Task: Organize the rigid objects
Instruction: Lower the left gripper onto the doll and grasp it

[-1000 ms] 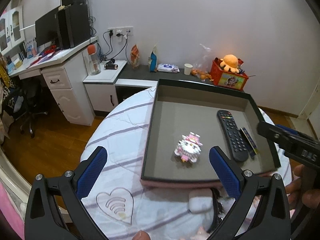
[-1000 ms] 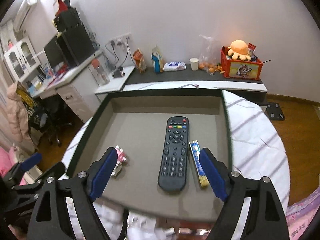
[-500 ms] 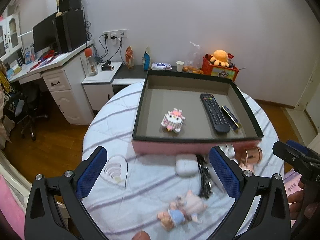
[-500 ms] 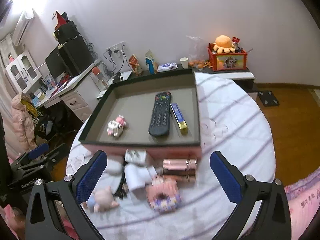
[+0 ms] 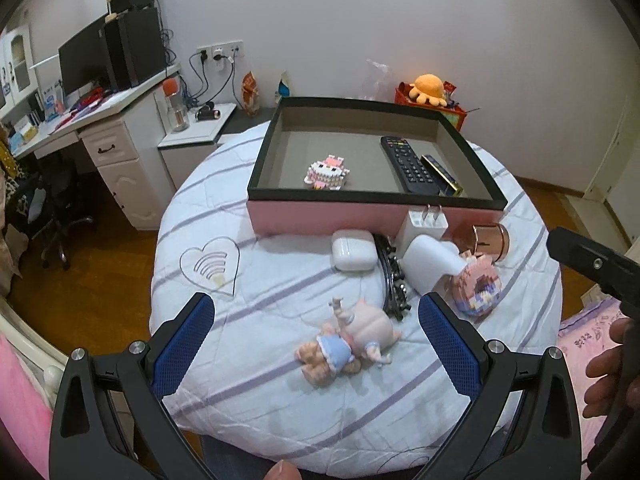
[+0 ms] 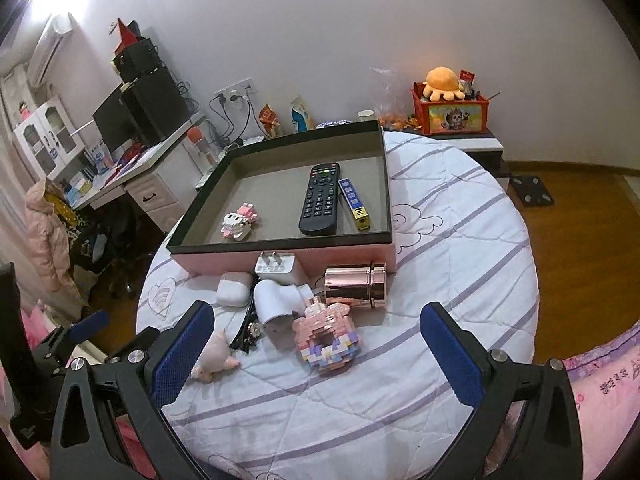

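Here, striped round table [image 5: 280, 288] (desk [image 5: 100, 120] beyond).

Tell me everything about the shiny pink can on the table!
The can is a shiny rose-gold cylinder that looks like metal, with a ridged band near one end. It lies on its side on the striped tablecloth, right in front of the pink box, beside the white charger. No gripper touches it.
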The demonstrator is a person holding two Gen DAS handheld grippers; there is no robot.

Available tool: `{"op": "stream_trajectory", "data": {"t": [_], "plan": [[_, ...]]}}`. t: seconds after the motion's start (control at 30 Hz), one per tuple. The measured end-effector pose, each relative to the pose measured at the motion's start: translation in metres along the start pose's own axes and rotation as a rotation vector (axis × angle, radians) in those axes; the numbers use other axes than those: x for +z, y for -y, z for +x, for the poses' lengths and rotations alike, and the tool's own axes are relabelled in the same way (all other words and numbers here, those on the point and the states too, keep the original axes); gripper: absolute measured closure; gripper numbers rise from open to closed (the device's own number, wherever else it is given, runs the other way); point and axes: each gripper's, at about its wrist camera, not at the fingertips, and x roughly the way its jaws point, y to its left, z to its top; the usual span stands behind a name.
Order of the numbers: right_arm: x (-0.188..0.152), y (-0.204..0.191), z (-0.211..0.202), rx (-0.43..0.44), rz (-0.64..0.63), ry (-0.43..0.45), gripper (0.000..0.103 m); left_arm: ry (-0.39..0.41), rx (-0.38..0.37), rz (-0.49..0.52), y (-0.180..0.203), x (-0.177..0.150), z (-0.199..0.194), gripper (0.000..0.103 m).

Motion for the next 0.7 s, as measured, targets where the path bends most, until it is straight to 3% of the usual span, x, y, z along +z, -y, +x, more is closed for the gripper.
{"op": "stream_trajectory", "data": {"t": [0.37, 0.6, 0.7], "plan": [[-0.010, -0.010, -0.007, -0.018, -0.039, -0.003, 0.000, -0.085, -0.011, 0.040, 0.016, -0.023, 0.027, 0.000], [-0.010, -0.010, -0.002, -0.028, -0.048, -0.018, 0.000, -0.145, 0.018, 0.084, 0.028, -0.029, 0.064, 0.001], [-0.009, -0.010, 0.002, -0.032, -0.052, -0.029, 0.000, -0.176, -0.020, 0.079, 0.027, -0.031, 0.080, 0.016]]}}
